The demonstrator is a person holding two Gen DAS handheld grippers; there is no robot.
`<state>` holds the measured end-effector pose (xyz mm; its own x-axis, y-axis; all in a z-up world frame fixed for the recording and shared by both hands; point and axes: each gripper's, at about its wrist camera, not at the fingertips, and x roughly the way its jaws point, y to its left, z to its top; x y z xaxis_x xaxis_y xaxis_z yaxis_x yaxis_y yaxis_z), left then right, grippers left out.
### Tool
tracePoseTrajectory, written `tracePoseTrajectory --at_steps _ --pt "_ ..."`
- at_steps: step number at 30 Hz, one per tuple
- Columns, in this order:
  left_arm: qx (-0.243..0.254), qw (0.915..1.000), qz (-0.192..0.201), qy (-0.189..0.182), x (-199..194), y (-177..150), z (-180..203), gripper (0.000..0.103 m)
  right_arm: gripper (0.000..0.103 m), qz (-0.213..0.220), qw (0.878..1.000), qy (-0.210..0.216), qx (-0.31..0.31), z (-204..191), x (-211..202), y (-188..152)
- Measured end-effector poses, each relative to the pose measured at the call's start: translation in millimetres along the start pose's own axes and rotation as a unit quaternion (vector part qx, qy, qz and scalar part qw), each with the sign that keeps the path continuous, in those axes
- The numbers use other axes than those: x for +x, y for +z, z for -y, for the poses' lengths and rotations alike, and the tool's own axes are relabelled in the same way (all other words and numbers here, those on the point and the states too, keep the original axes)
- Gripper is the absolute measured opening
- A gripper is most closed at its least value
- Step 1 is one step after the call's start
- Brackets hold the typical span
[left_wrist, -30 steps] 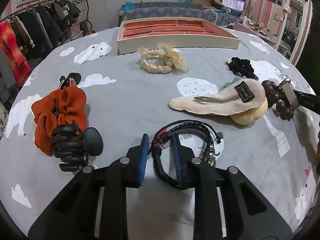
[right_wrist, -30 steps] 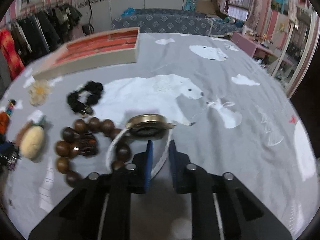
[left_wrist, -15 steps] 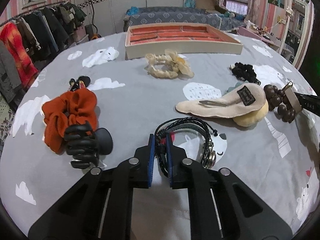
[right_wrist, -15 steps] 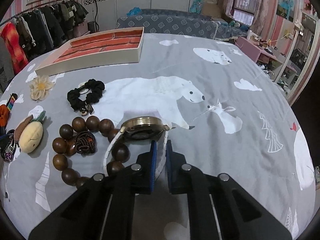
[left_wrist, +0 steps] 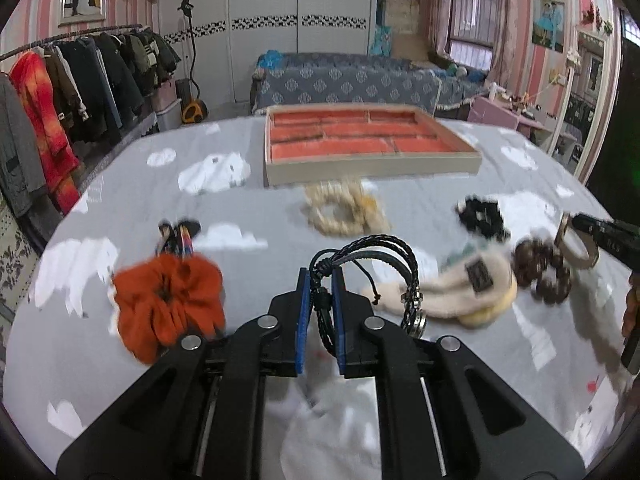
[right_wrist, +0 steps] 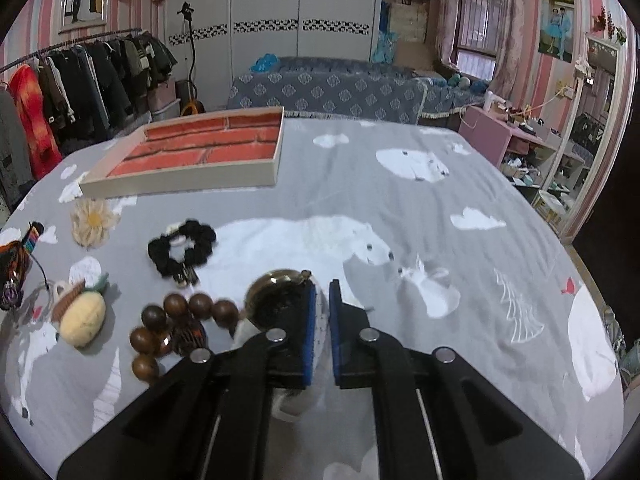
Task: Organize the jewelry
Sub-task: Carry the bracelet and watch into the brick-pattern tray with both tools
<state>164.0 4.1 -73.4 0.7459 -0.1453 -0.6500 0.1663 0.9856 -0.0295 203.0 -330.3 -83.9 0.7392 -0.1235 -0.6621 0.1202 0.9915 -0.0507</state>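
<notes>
Straight ahead of my left gripper (left_wrist: pixel 320 296) the cream scrunchie (left_wrist: pixel 342 210) sits right before the tray (left_wrist: pixel 372 168). Orange scrunchie (left_wrist: pixel 170 300) crowds my left side, plush clip (left_wrist: pixel 452 292) my right. Open grey bedspread (right_wrist: pixel 460 184) lies right of my right gripper (right_wrist: pixel 322 312).

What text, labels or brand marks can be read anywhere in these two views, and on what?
None can be read.
Dark label on the cream hair clip: lettering too blurred.
Right gripper body, seen in the left wrist view: faint light marks, illegible.
Wall posters: pictures only, no legible words.
</notes>
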Motion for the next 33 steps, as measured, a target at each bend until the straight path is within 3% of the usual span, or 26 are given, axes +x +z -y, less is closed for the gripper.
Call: tracePoseTrajectory --at_steps 9,19,27,33 --pt "-0.019 0.9996 0.017 -0.011 18 65 -10 0.009 0.007 0.021 1.000 0.016 0.003 -1 14 36" --pt "-0.035 0.9992 -0.005 -0.019 86 141 -7 0.009 0.007 0.035 0.998 0.057 -0.002 -25 53 104" --pt "-0.032 0.9994 -0.011 -0.001 154 197 -7 0.009 0.007 0.036 0.995 0.089 -0.016 -75 113 176" --pt "-0.024 0.9993 -0.030 0.008 212 228 -5 0.009 0.007 0.011 0.994 0.106 -0.002 -104 174 215"
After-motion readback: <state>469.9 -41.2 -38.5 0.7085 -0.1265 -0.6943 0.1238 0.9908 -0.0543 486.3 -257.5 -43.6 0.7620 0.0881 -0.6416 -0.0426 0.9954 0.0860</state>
